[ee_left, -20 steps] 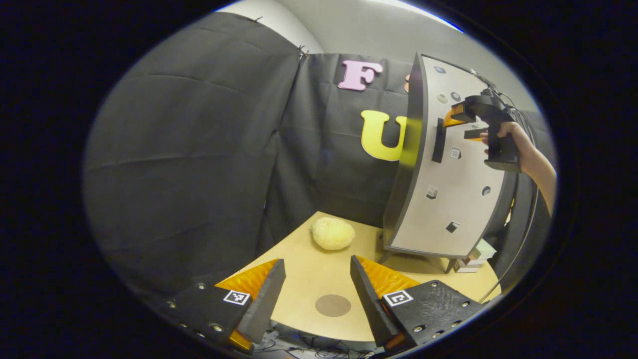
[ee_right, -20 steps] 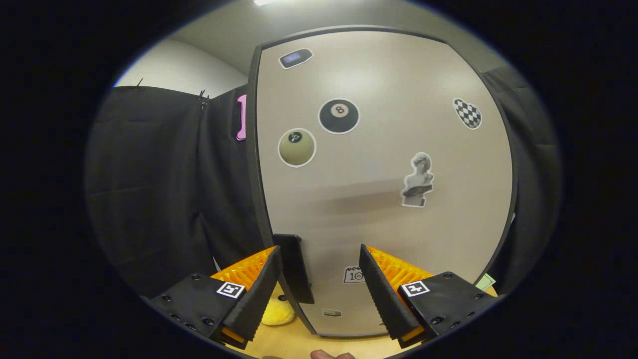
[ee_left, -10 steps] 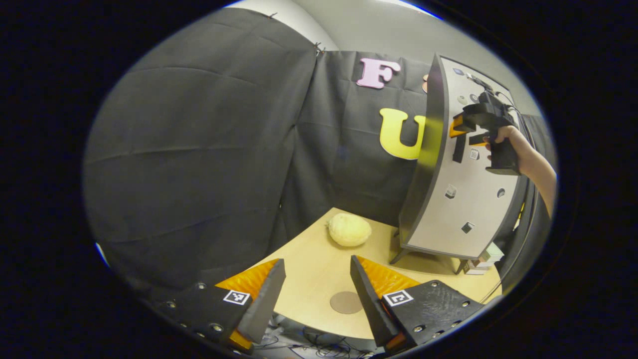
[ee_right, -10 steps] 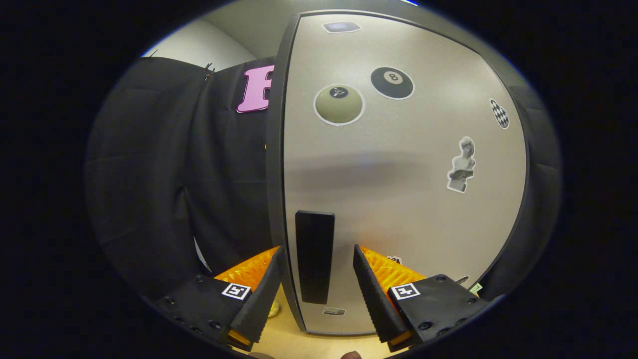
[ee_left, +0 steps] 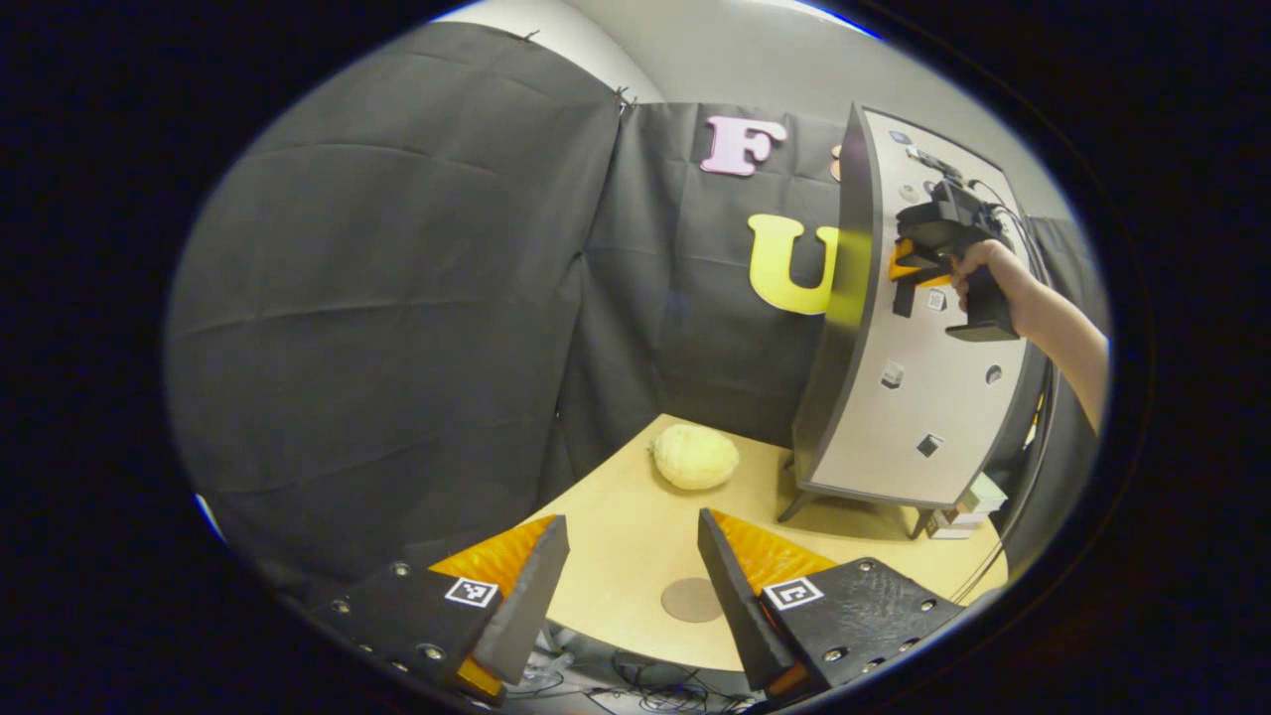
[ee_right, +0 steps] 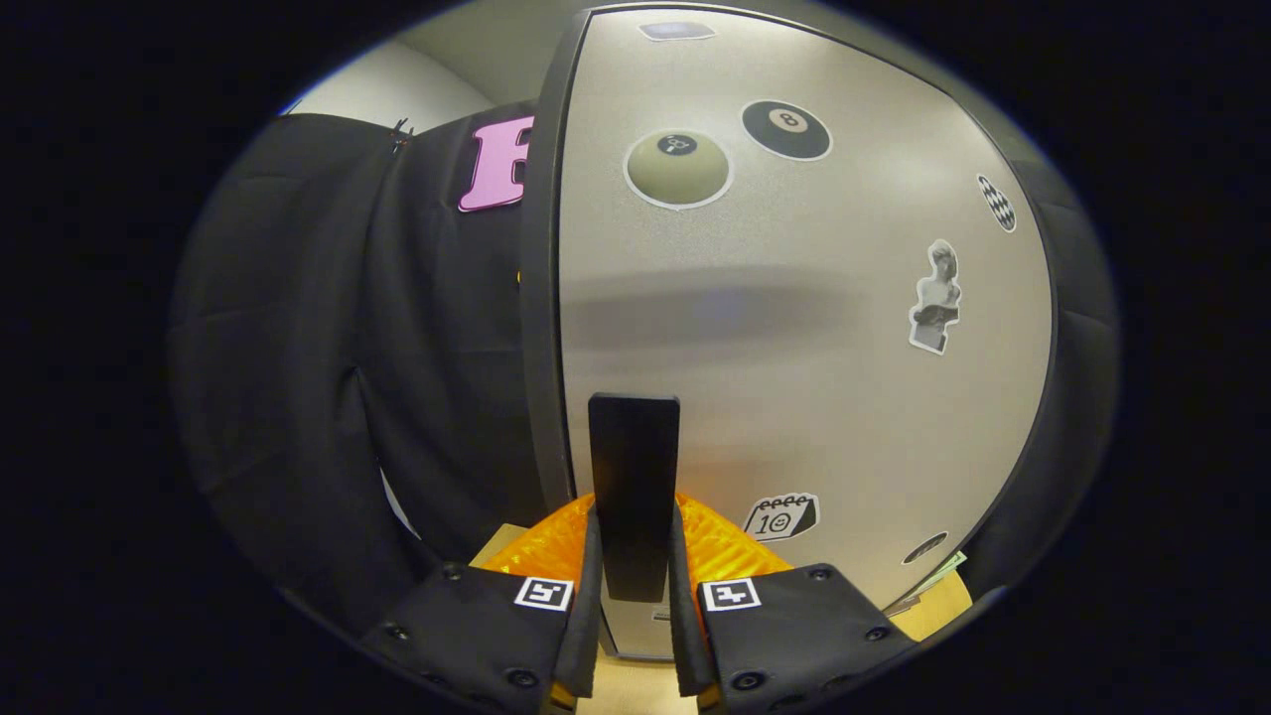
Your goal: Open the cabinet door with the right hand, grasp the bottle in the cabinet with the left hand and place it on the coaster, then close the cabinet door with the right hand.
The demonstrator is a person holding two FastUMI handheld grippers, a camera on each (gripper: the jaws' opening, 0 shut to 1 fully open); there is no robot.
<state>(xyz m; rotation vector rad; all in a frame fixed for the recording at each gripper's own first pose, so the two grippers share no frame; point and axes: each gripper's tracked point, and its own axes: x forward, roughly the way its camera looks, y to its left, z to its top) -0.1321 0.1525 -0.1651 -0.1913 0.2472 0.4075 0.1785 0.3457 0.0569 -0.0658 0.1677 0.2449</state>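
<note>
While the right tongs (ee_right: 633, 586) pinch the door handle (ee_right: 634, 477), hiding its foot, the left tongs (ee_left: 628, 576) gape.

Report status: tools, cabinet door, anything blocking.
Right tool shut on door handle. Left tool open, low over table near coaster. Cabinet door closed, bottle unseen. Yellow lump beside cabinet, clear of coaster.

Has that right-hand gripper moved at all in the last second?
Yes. The right gripper moved in on the door handle, jaws now closed on it; they were open beside it before.
</note>
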